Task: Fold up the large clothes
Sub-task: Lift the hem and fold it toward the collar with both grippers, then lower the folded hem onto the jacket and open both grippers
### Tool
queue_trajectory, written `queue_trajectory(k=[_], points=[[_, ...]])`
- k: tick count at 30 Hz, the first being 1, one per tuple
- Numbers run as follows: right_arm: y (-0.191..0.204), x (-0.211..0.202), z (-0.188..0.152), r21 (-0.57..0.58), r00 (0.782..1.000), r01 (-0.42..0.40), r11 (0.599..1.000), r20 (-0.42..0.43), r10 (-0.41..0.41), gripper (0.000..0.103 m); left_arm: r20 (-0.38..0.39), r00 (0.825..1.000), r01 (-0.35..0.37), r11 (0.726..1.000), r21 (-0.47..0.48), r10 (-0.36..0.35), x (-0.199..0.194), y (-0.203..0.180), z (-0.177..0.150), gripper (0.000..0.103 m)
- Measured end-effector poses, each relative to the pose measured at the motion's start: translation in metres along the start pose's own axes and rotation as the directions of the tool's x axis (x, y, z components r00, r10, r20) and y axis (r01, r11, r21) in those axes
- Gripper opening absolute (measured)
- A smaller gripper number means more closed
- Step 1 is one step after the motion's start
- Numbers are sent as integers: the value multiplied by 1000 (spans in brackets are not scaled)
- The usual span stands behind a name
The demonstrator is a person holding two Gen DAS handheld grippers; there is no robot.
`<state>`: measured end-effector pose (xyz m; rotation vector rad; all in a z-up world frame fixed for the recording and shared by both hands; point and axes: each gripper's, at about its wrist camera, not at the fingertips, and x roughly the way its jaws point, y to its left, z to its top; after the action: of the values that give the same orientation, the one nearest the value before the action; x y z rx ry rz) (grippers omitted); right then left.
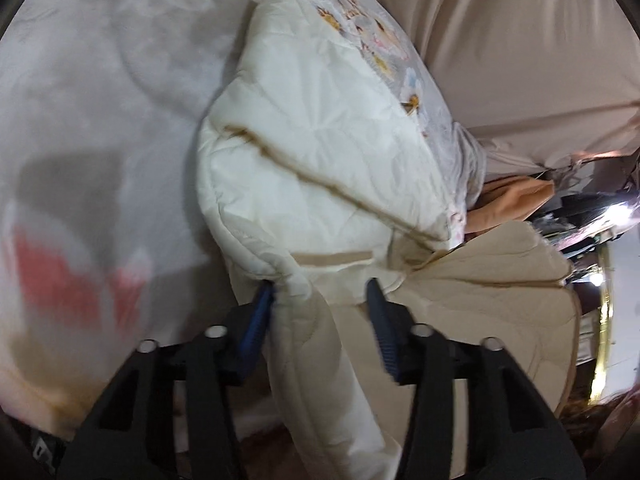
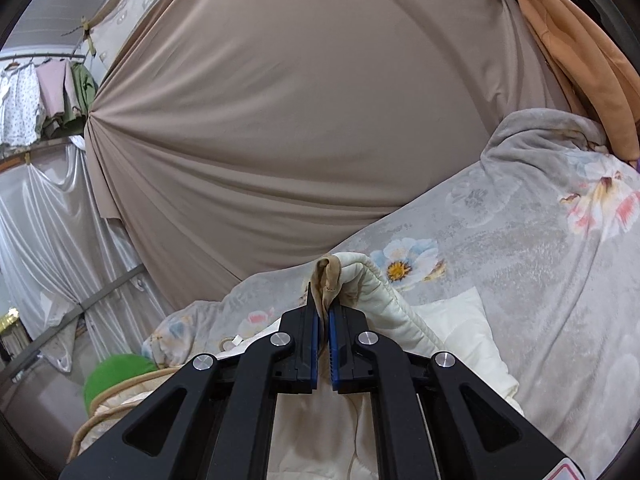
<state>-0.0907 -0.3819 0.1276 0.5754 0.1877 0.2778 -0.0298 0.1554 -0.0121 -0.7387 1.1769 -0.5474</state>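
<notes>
Left wrist view: the left gripper (image 1: pixel 320 294) stands partly open, a fold of the cream quilted garment (image 1: pixel 320 168) running between its blue fingers (image 1: pixel 262 300); whether the pads press it I cannot tell. The garment lies bunched on the grey floral blanket (image 1: pixel 100 92). In the right wrist view, the right gripper (image 2: pixel 323 304) is clamped narrow on the garment's tan-trimmed edge (image 2: pixel 329 276), lifted over the blanket. Behind hangs a taupe curtain (image 2: pixel 300 100).
</notes>
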Motion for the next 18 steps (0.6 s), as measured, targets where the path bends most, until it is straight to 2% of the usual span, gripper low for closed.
queue_trajectory(k=[1,4,9,13,15,17,18], points=[[-1,4,1,-8,1000,9,1000,0,-9,5,5,1000,1,1000,15,-1,0,-6,8,26],[-10,23,8,-3,999,38,999,-15,-38,5,45,999,-15,995,104,10,0,-35,35,18],[-42,67,23,51,993,89,995,-76,-85,5,119,993,-34,979,199,10,12,-69,95,14],[-84,120,21,116,970,184,976,-183,-161,5,170,985,-57,985,162,29,35,-71,150,14],[-108,151,10,127,941,240,963,-274,-198,5,183,982,-70,992,106,49,50,-62,172,15],[-133,173,-5,161,911,288,944,-350,-218,7,183,982,-48,998,46,39,62,-54,185,18],[-143,177,-11,192,908,286,939,-368,-201,9,194,981,-21,1000,11,19,61,-51,188,19]])
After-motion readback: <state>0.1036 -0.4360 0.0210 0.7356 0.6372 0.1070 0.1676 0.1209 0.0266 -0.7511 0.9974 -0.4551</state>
